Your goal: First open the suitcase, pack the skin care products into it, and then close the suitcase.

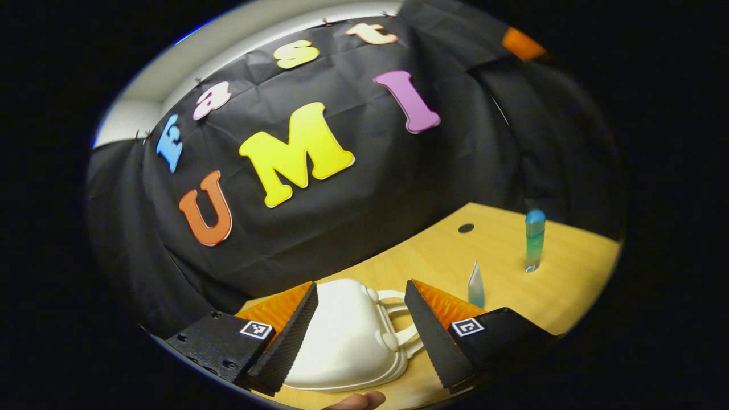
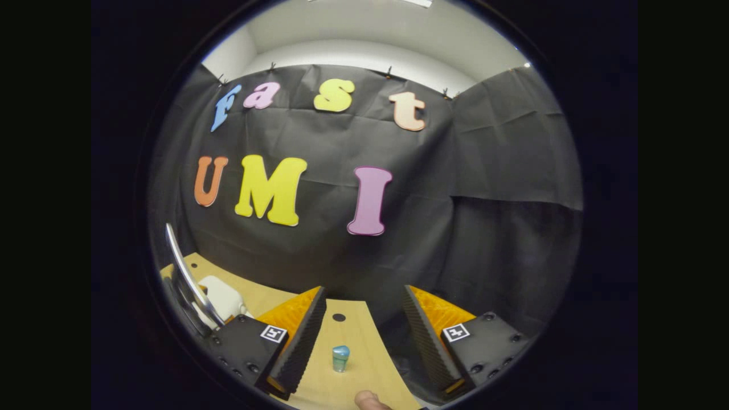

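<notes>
Left claw (image 1: 360, 336) is spread wide, nothing between its fingers, hovering right over the white suitcase (image 1: 347, 341), which lies closed and flat on the tabletop (image 1: 558, 285) directly ahead, sitting in the gap between the two fingers with its handle (image 1: 398, 319) turned toward the claw's right finger. Just beyond that right finger's tip stands a small clear-blue tube (image 1: 475, 285) tapering to a point at the top, and farther out to the claw's right a taller blue-green bottle (image 1: 535, 239) stands upright with a rounded blue cap; the two are apart from each other and from the suitcase. A dark round hole (image 1: 466, 228) sits in the tabletop beyond them, near the cloth wall. No readable brand or label on the suitcase or the bottles; each finger mount carries a small square black-and-white marker (image 1: 256, 329), a pattern and not text. A fingertip (image 1: 364, 401) peeks in at the bottom edge. Over to the right gripper view: the right claw (image 2: 364, 341) is also wide open and empty, and the blue-capped bottle (image 2: 340, 358) stands upright dead centre between its fingers, close in, touching neither. The suitcase (image 2: 222, 296) shows as a white shape off beyond the claw's left finger, partly hidden behind a curved metallic bar (image 2: 185, 279) whose nature I cannot tell.
</notes>
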The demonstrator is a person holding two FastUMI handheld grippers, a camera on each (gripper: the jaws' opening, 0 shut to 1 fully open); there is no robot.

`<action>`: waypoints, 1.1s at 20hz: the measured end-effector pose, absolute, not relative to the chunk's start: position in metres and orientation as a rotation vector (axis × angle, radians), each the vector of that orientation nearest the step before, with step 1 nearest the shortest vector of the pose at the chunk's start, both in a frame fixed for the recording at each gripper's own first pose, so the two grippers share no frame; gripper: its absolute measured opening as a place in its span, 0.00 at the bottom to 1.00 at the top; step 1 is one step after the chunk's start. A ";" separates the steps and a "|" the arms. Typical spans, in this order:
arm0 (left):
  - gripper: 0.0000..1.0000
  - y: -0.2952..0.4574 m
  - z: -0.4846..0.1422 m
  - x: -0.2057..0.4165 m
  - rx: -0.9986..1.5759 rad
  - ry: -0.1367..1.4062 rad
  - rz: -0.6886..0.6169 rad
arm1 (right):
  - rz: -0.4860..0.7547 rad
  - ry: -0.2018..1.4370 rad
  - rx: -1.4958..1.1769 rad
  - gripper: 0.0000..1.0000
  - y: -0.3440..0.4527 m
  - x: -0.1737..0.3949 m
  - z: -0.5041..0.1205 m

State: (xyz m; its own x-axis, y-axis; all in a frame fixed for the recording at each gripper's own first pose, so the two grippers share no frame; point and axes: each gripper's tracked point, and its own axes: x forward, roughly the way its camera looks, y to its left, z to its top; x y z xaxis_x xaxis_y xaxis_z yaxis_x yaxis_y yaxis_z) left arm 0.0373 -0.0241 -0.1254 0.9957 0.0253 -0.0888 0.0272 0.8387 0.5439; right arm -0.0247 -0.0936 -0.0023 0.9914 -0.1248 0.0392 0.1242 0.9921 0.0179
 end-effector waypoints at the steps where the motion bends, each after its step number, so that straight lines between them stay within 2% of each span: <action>1: 0.98 -0.030 -0.133 0.041 0.644 0.088 -0.004 | -0.132 -0.042 0.032 0.80 -0.102 -0.027 -0.003; 7: 0.96 -0.051 -0.190 0.066 1.042 0.109 -0.012 | -0.162 -0.023 0.068 0.80 -0.135 -0.027 -0.019; 9: 0.95 -0.047 -0.216 0.067 1.098 0.162 -0.009 | -0.163 0.008 0.090 0.80 -0.143 -0.025 -0.030; 16: 0.95 -0.021 -0.231 0.085 1.231 0.246 0.087 | -0.179 0.038 0.046 0.81 -0.163 -0.030 -0.045; 17: 0.92 -0.014 -0.232 0.088 1.242 0.267 0.098 | -0.170 0.050 0.053 0.80 -0.162 -0.032 -0.048; 18: 0.78 -0.009 -0.232 0.091 1.252 0.276 0.111 | -0.163 0.058 0.060 0.80 -0.160 -0.033 -0.051; 22: 0.51 -0.011 -0.232 0.094 1.278 0.273 0.087 | -0.155 0.089 0.028 0.81 -0.144 -0.031 -0.062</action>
